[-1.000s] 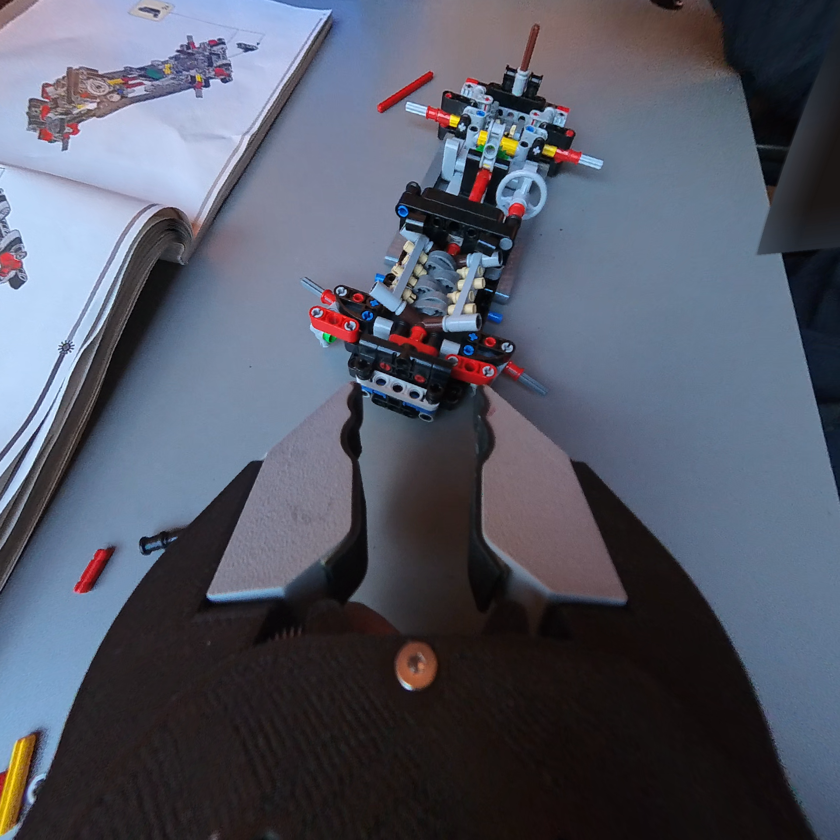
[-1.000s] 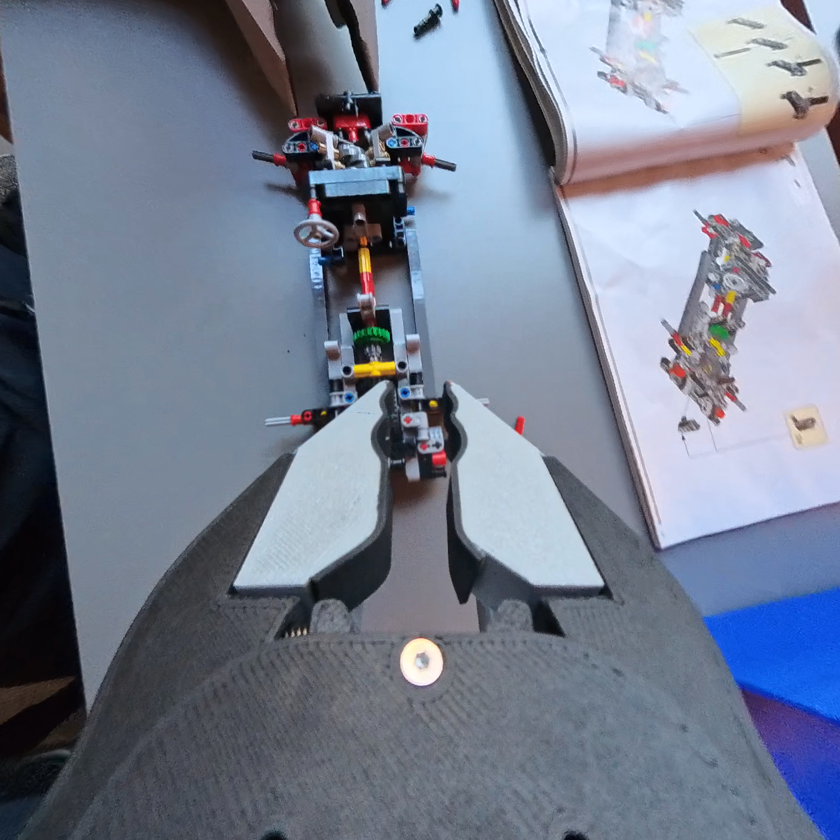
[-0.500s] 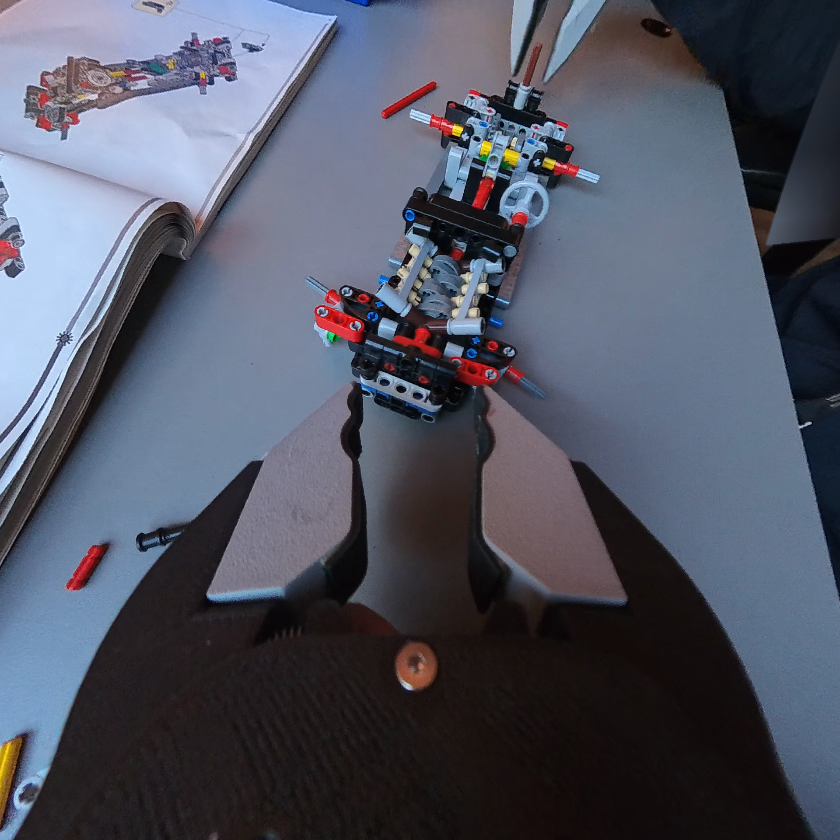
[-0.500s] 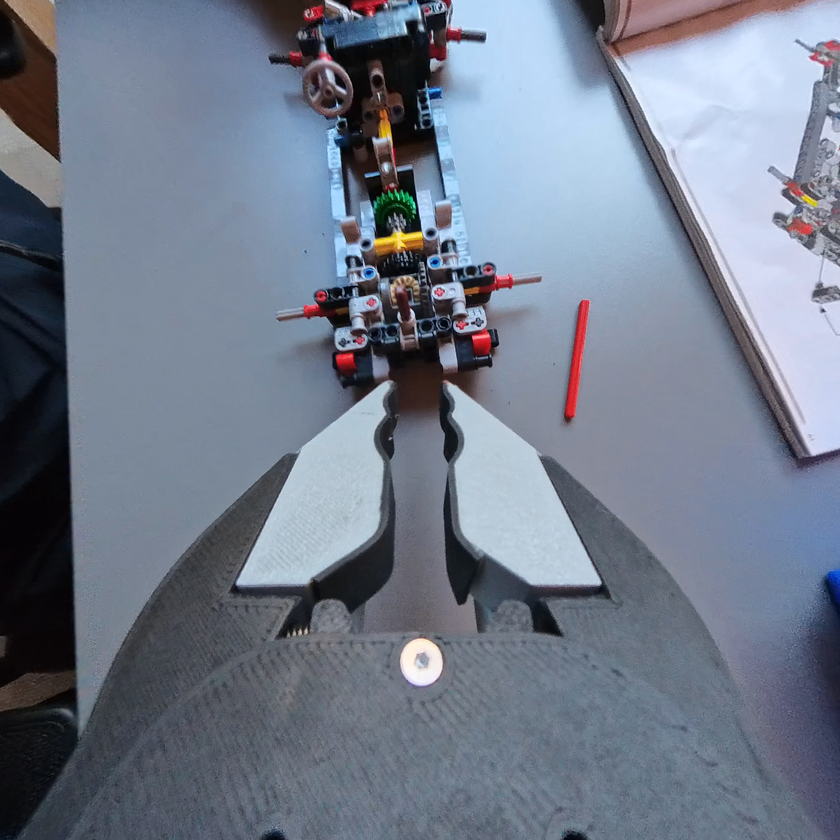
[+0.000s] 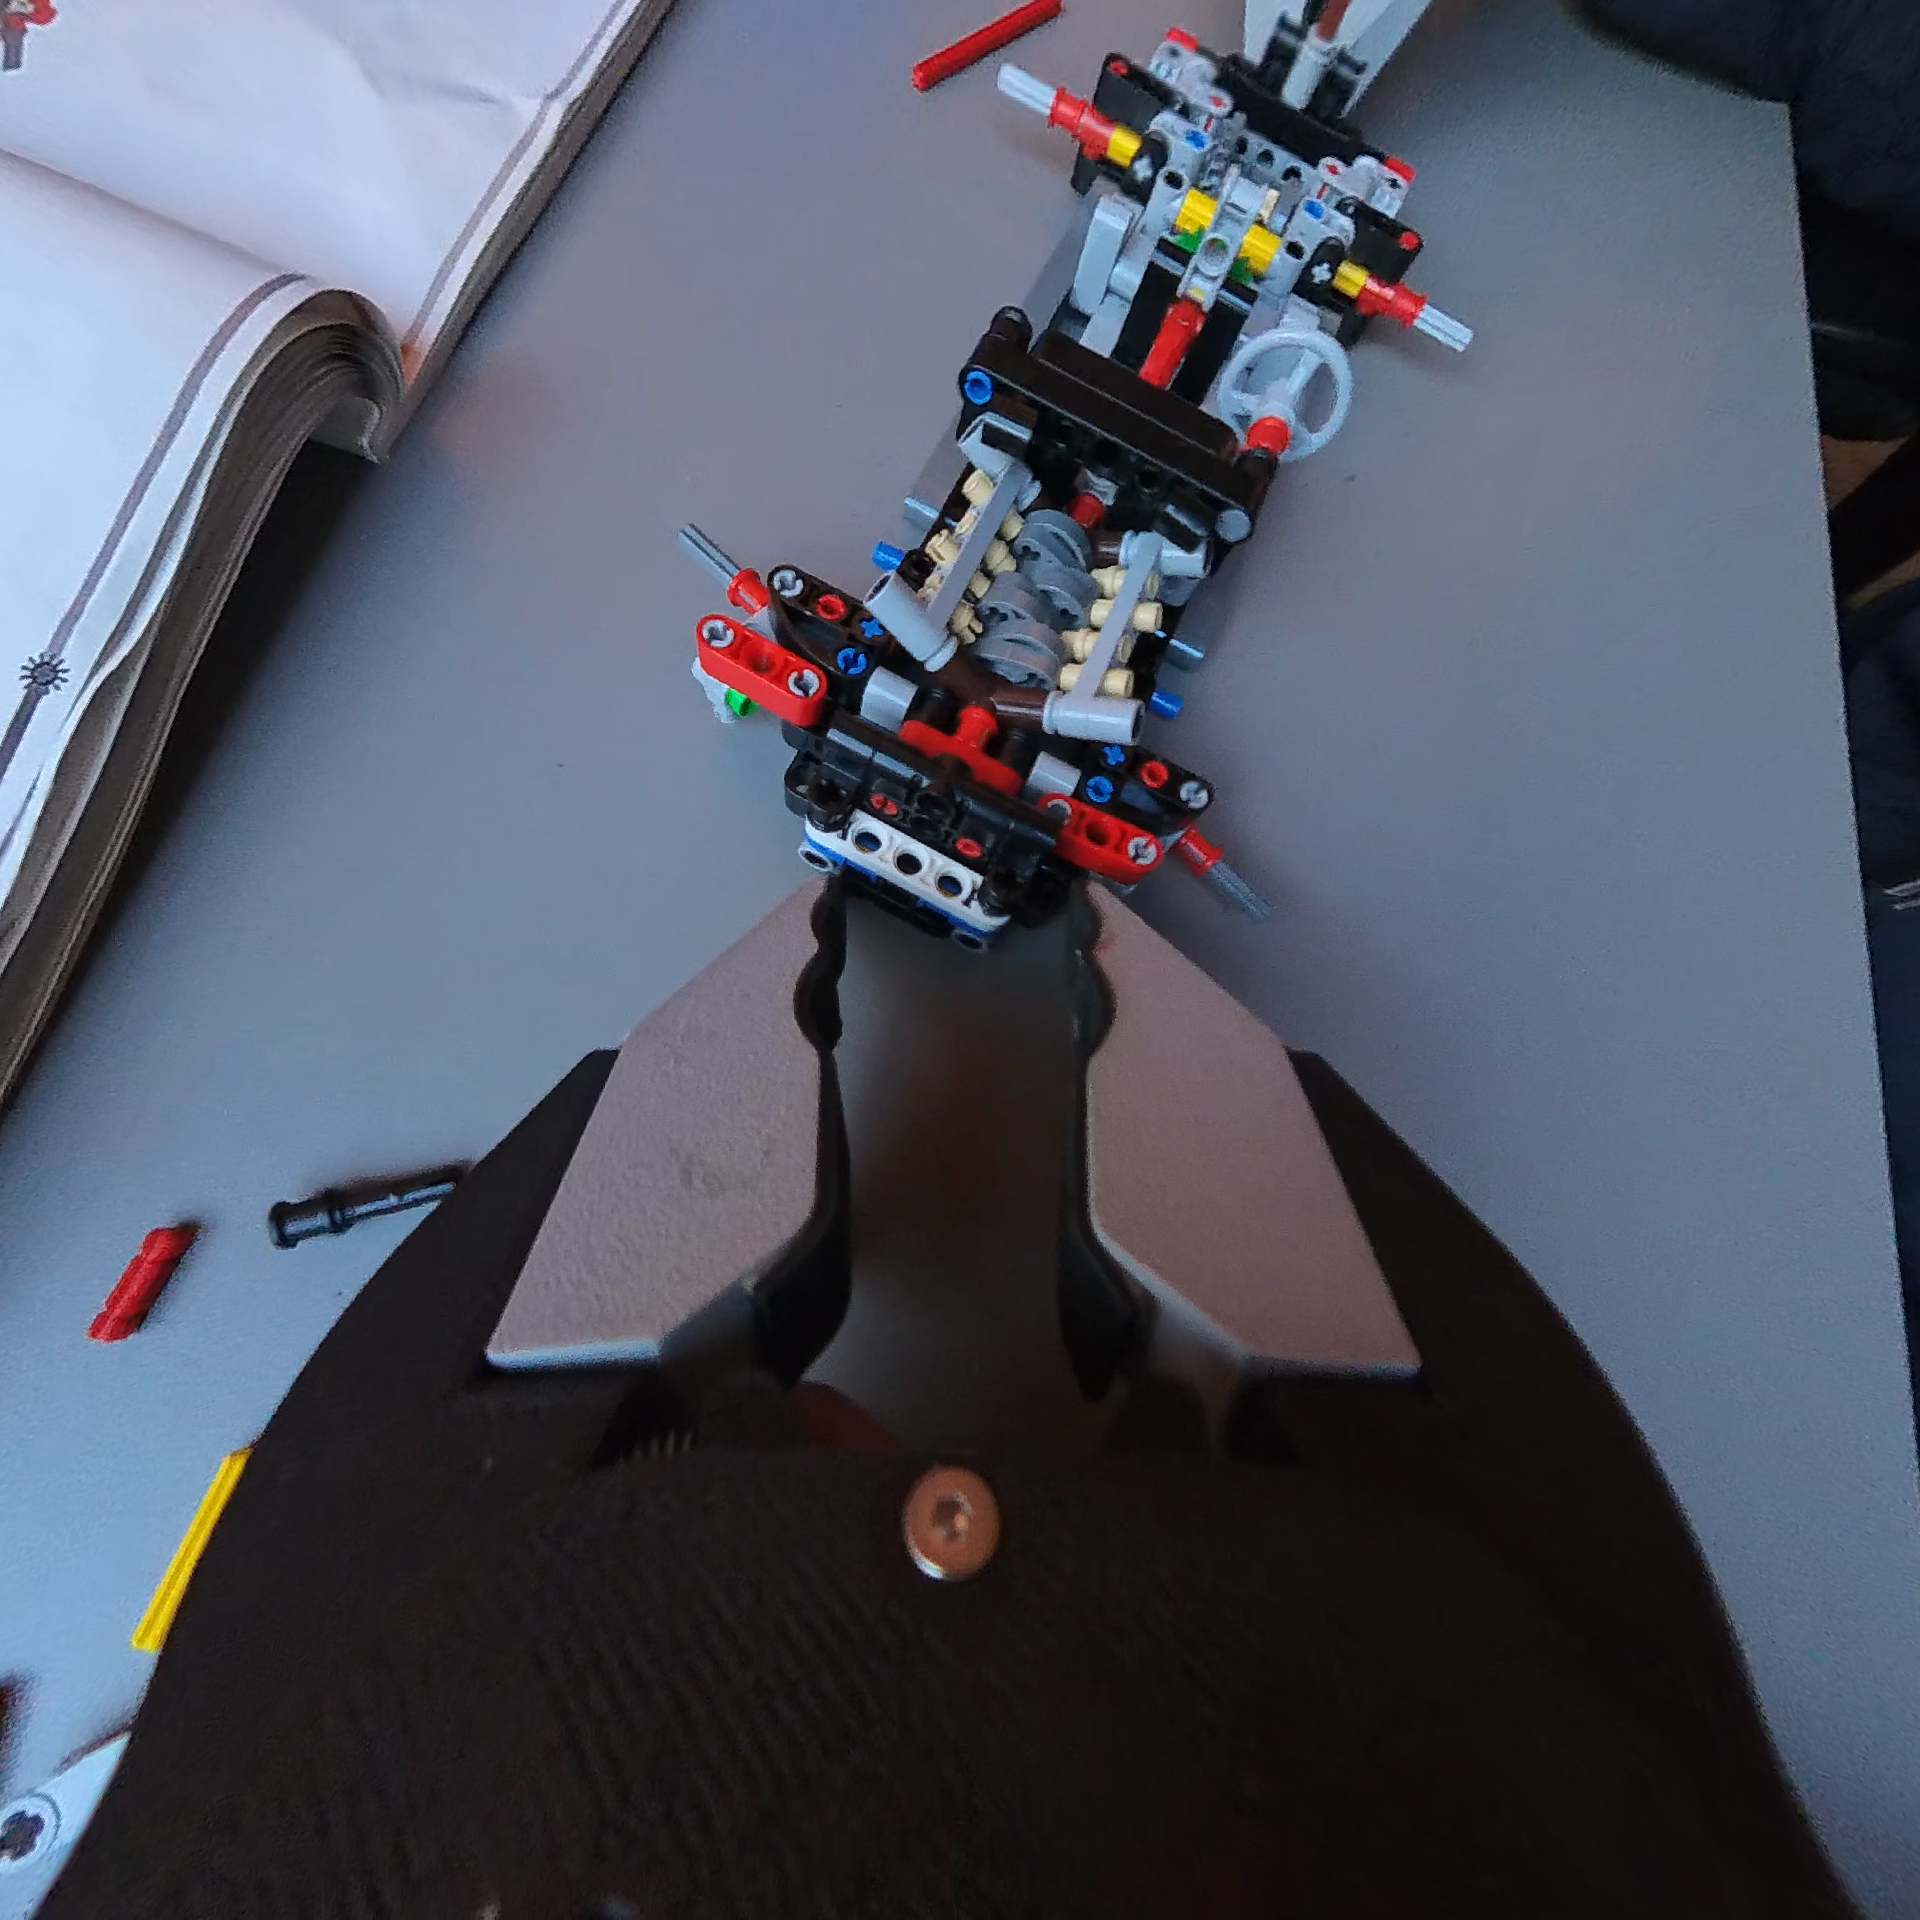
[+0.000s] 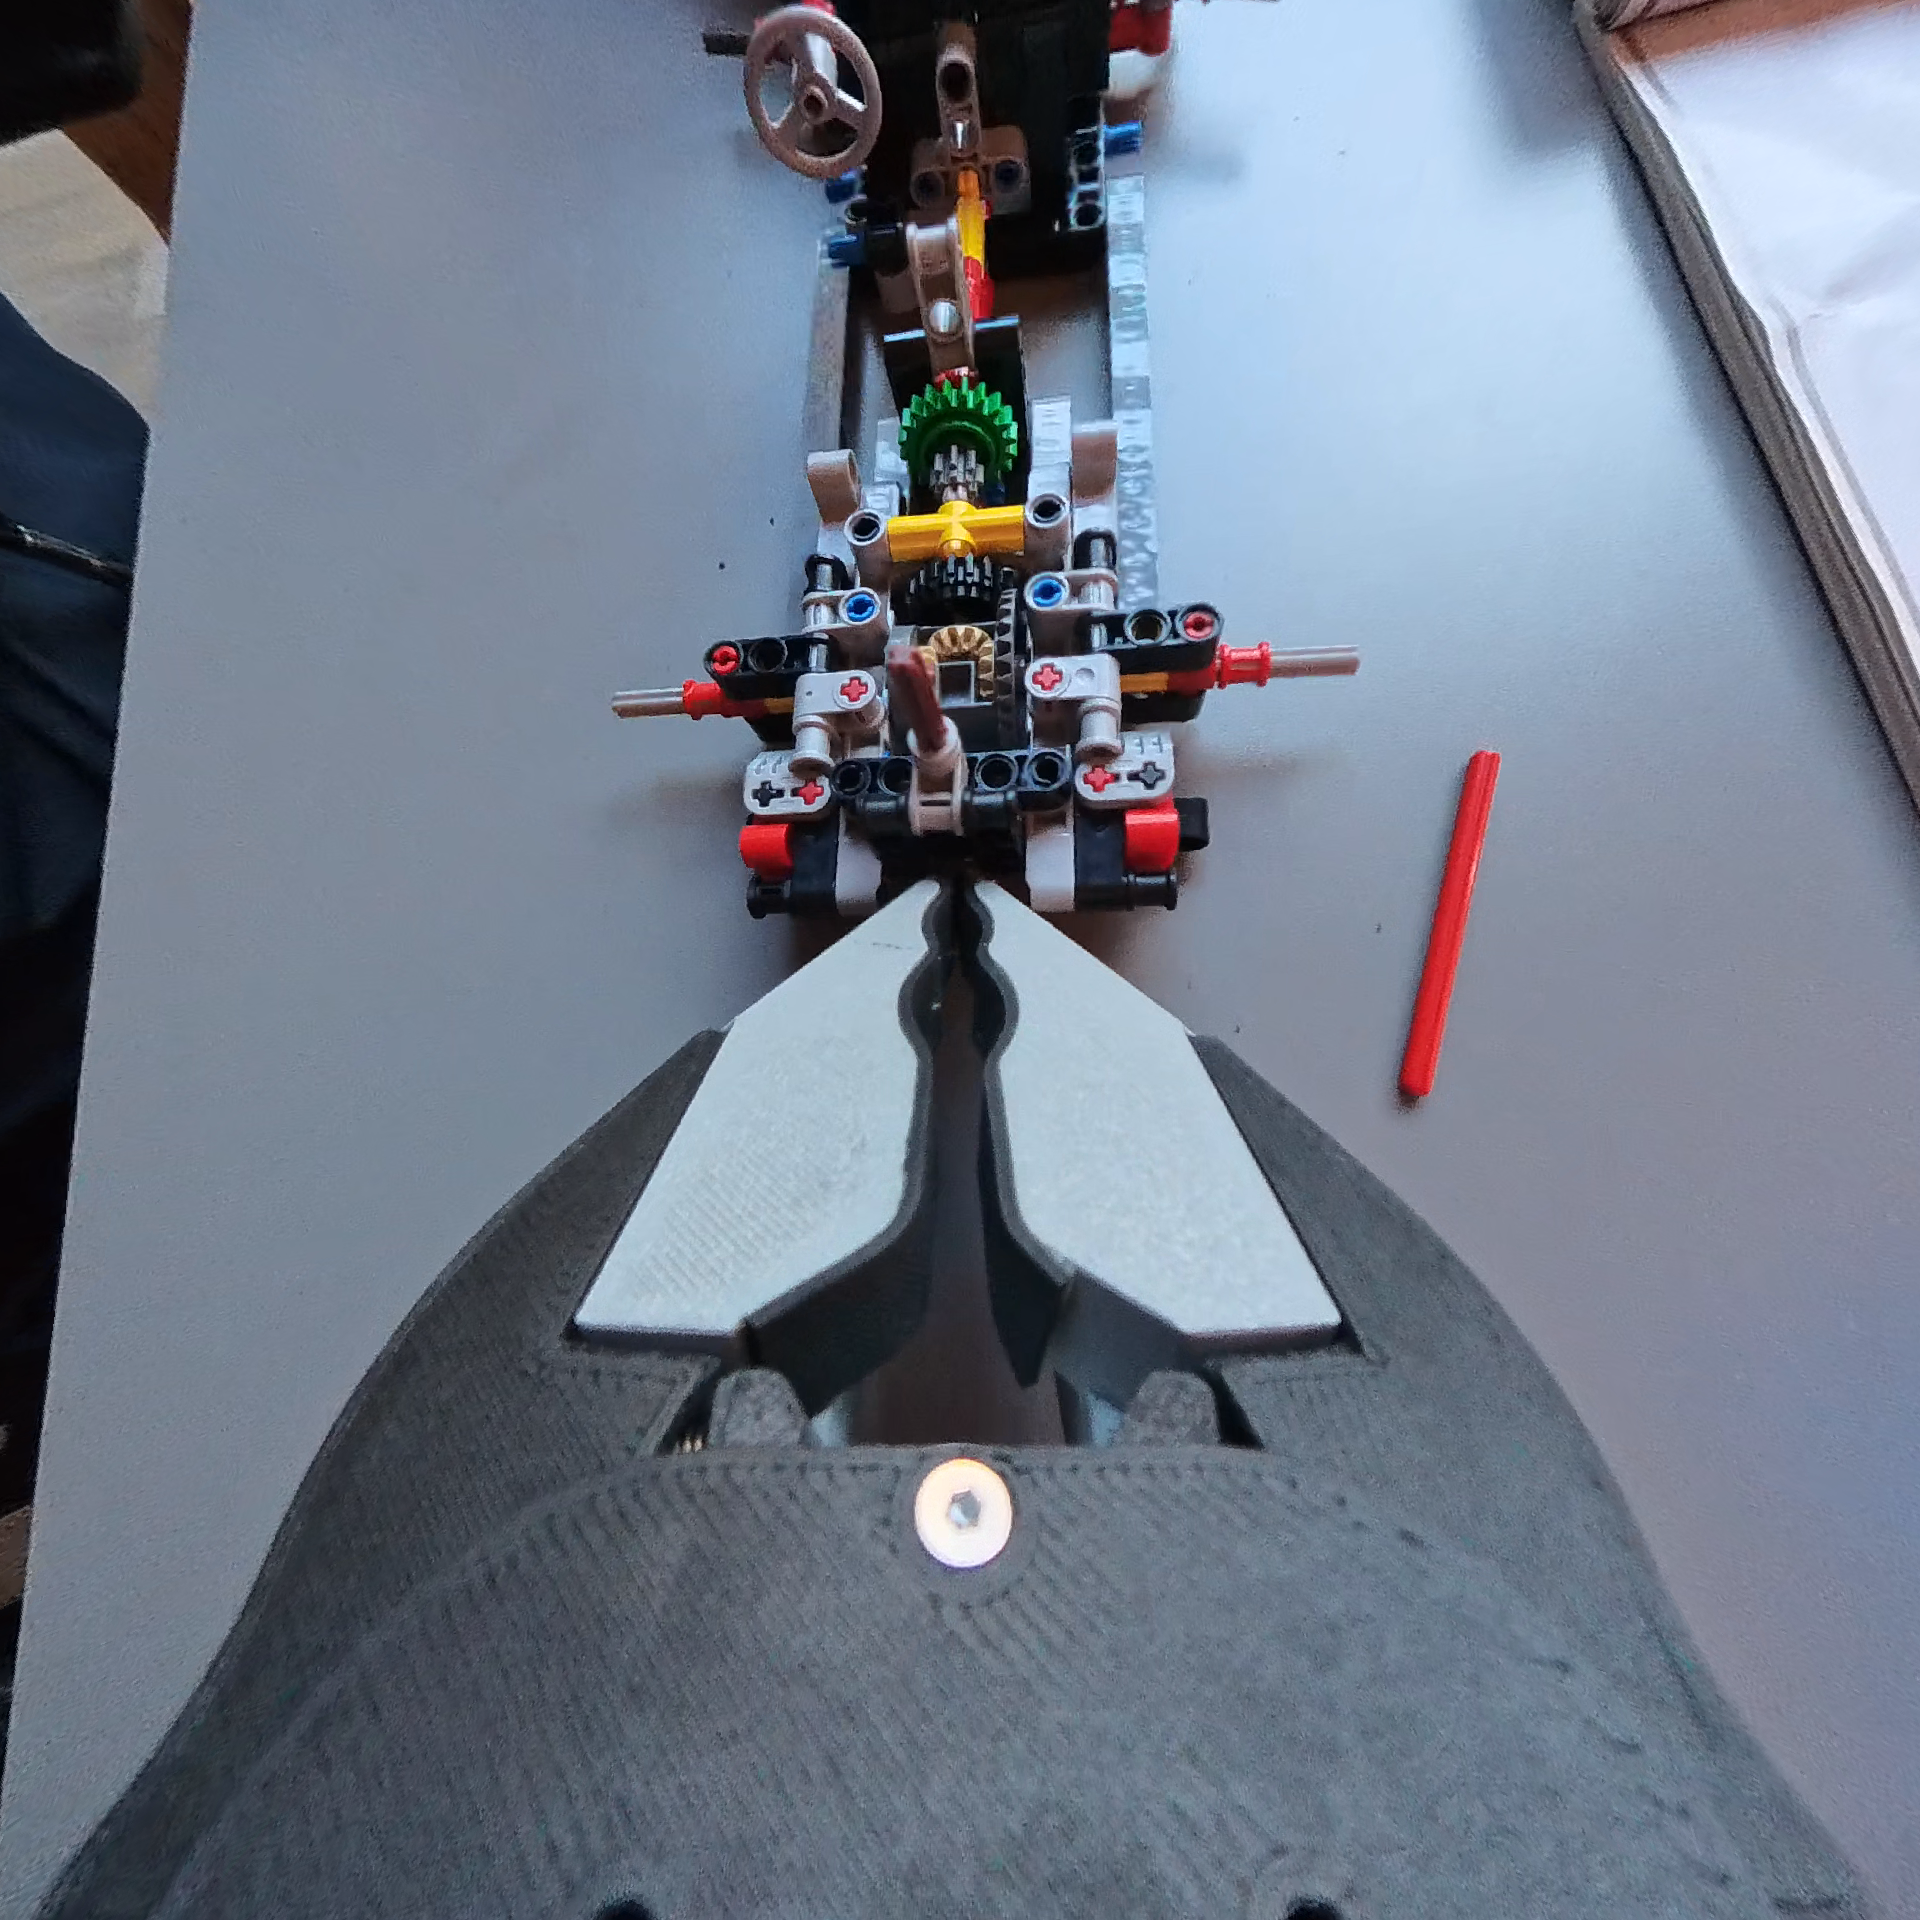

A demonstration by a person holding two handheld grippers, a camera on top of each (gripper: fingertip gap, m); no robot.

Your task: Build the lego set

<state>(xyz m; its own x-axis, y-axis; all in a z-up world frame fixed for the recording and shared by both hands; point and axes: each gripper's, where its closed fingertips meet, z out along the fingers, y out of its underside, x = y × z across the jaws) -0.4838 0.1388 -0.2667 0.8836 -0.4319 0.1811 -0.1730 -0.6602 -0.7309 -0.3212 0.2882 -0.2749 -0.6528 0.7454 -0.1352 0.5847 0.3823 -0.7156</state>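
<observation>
A long brick-built car chassis (image 5: 1049, 582) lies on the grey table (image 5: 1558, 935). My left gripper (image 5: 954, 909) has its two fingertips against the sides of the chassis's near end block, shut on it. My right gripper (image 6: 956, 899) is shut with its tips together, right at the opposite end of the chassis (image 6: 956, 540). It sits just behind a light grey connector that carries a brown axle (image 6: 920, 691), and nothing shows between its pads. The right gripper's fingers also show at the far end in the left wrist view (image 5: 1314, 42).
An open instruction book (image 5: 156, 312) lies left of the chassis; it also shows in the right wrist view (image 6: 1818, 260). A loose red axle (image 6: 1449, 925) lies beside the chassis. A black pin (image 5: 353, 1210), a short red piece (image 5: 140, 1283) and a yellow axle (image 5: 192, 1548) lie near my left gripper. My right fingertips sit around 25 centimeters from my left ones.
My right gripper drew back off the chassis end, came up to it again and closed its jaws fully. My left jaws narrowed onto the near end block and the left view tilted down.
</observation>
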